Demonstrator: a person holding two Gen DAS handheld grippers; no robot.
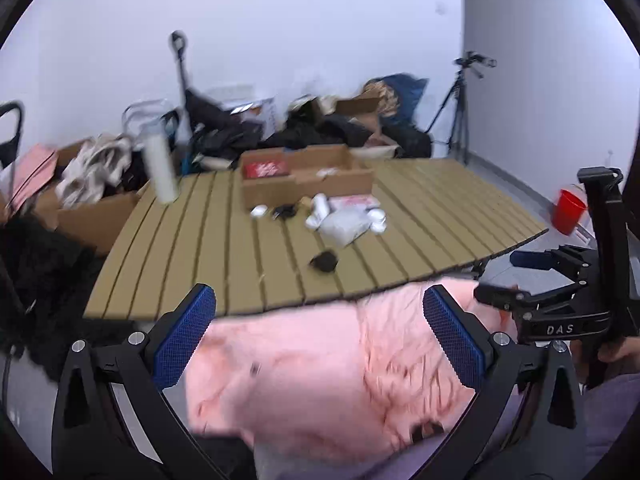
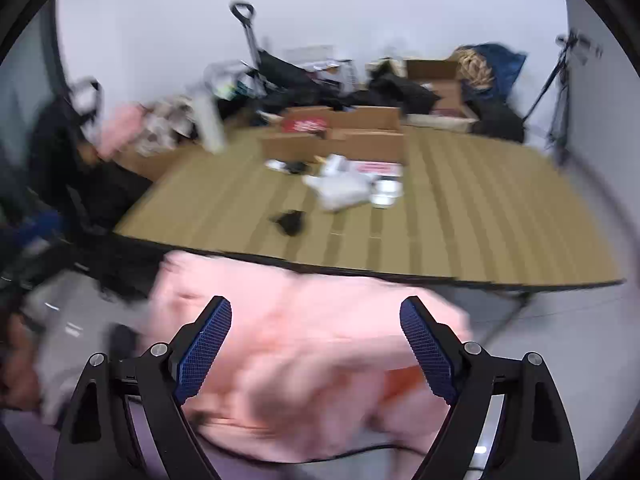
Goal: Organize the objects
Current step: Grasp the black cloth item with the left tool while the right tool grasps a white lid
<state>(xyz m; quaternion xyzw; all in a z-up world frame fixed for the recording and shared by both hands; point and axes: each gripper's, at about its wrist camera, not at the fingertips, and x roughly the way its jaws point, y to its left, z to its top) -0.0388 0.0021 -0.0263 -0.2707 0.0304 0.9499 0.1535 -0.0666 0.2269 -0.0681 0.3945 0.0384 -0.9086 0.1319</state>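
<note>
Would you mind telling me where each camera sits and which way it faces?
Left wrist: sits behind the open left gripper, facing the slatted table and far wall across pink fabric; the right gripper and some of its holder's hand show at right.
Right wrist: sits behind the open right gripper, facing the same table from further right, heavily blurred.
Shared: table, cardboard box, pink fabric, black item.
</note>
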